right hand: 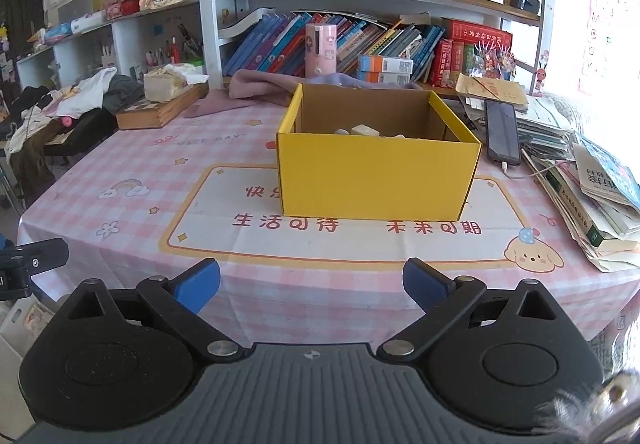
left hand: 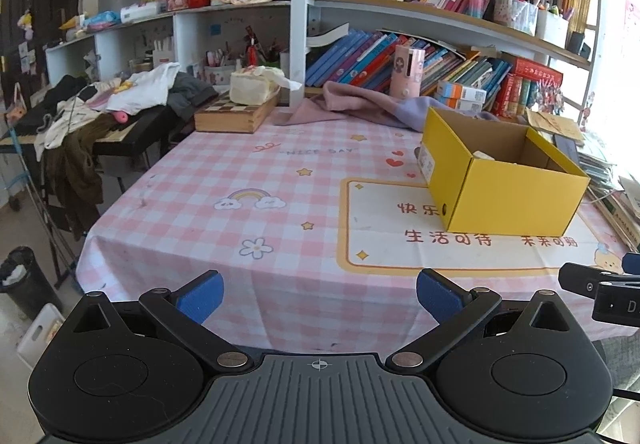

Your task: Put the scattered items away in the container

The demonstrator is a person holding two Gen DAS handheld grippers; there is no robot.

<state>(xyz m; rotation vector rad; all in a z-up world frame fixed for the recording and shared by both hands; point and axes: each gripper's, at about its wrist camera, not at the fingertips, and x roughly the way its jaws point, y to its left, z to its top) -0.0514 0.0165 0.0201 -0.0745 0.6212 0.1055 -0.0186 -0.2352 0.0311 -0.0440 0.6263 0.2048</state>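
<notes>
Nearest in each wrist view, a gripper is held low over the table's near edge. The left gripper (left hand: 320, 294) is spread wide, nothing between its blue pads (left hand: 202, 296). The right gripper (right hand: 311, 286) is likewise spread wide and empty.

Beyond them, a pink checked tablecloth (right hand: 132, 163) printed with a rainbow, stars and red characters is seen, bare of loose items in front. The yellow cardboard box (right hand: 376, 175), the container, is set on the printed panel, well apart from both grippers and straight ahead of the right one. A few pale items (right hand: 364, 131) are glimpsed inside over its rim; what they are cannot be told.

To its right, a phone (right hand: 502, 131) and stacked papers are seen. Behind, a pink cloth and crowded bookshelves.

The tidying is judged nearly or wholly finished. Any next move calls for locating a leftover item first.
</notes>
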